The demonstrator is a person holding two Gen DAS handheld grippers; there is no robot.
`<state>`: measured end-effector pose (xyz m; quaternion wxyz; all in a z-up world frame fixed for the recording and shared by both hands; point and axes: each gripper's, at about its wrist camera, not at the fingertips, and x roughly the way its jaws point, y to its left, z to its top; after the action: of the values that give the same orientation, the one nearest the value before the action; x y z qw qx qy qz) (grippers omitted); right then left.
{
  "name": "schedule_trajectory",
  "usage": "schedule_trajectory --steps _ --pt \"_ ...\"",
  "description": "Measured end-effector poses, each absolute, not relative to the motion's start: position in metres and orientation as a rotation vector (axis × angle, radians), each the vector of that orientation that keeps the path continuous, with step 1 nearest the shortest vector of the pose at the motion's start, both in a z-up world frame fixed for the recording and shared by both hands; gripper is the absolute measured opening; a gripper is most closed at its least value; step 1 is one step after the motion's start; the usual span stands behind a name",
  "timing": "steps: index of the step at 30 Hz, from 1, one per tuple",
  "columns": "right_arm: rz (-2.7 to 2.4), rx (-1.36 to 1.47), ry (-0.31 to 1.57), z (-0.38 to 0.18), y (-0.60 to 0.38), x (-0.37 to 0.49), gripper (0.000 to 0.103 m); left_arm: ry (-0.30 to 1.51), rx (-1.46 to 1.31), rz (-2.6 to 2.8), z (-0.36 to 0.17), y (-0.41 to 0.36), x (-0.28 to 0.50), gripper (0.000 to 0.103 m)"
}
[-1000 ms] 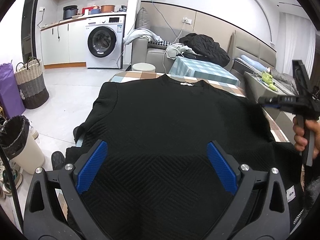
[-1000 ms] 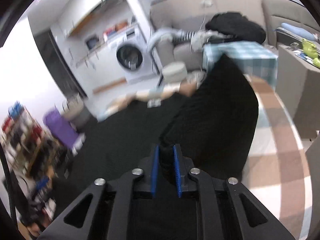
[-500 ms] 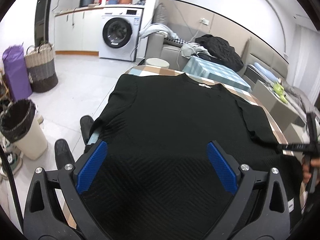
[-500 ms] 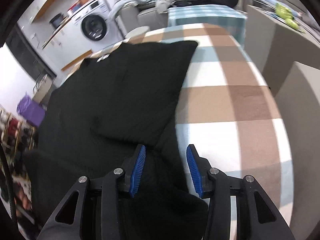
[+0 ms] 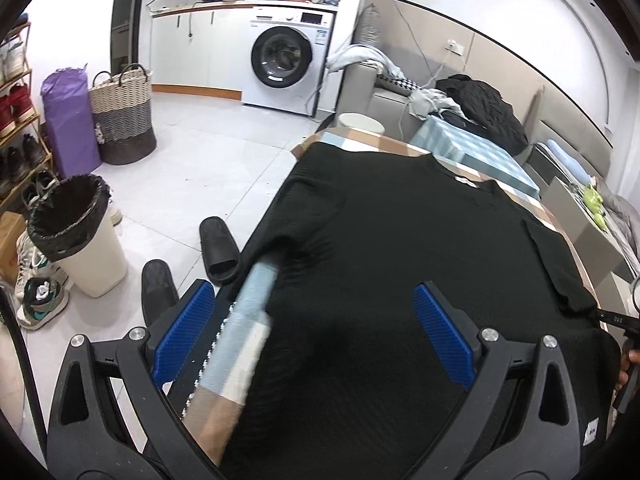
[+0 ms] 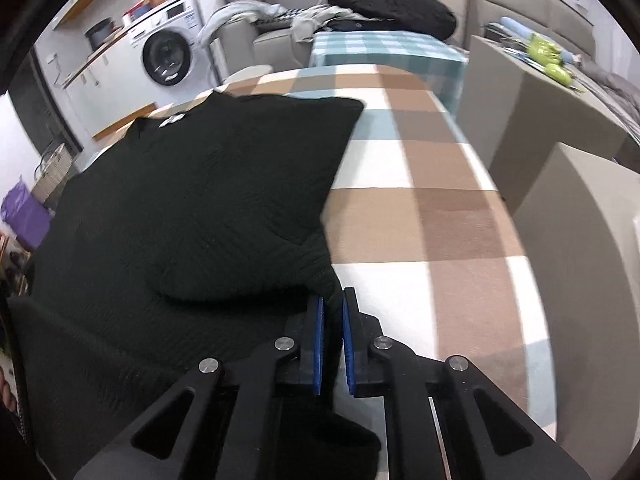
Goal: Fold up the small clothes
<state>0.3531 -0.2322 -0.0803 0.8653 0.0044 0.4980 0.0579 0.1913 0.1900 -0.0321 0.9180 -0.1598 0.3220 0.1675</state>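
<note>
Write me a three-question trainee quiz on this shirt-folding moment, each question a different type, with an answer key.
1. True or false: the right tool is closed on a fold of the black shirt.
2. Multiple choice: the left tool is A) clamped on a sleeve, B) open above the shirt, C) holding the white bin.
3. Fill in: the shirt lies on a table covered by a ______ cloth.

Key: 1 true. 2 B. 3 checked.
</note>
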Motion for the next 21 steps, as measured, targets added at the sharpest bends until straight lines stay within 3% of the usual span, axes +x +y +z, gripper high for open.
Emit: schedule_trajectory --steps 9,13,15,18,21 --pt "0.011 0.041 1.031 -0.069 -0.267 0.358 0.010 0.682 -0.350 0.364 -0.037 0.211 0.189 0.099" --pt "0.000 0.024 1.029 -0.063 -0.262 0.351 0.027 0.697 -0.404 0.368 -0.045 0.223 0.199 0.099" --pt "0.015 0.051 1.007 -0.055 -0.261 0.340 0.041 0.704 -0.455 0.374 -0.049 0.232 0.201 0.099" --pt "0.021 0.077 0.970 -0.043 -0.257 0.320 0.043 0.707 -0.551 0.354 -0.056 0.248 0.205 0.099" --pt "0.039 0.116 0.932 -0.031 -0.248 0.298 0.047 0.717 -0.655 0.358 -0.066 0.269 0.210 0.090"
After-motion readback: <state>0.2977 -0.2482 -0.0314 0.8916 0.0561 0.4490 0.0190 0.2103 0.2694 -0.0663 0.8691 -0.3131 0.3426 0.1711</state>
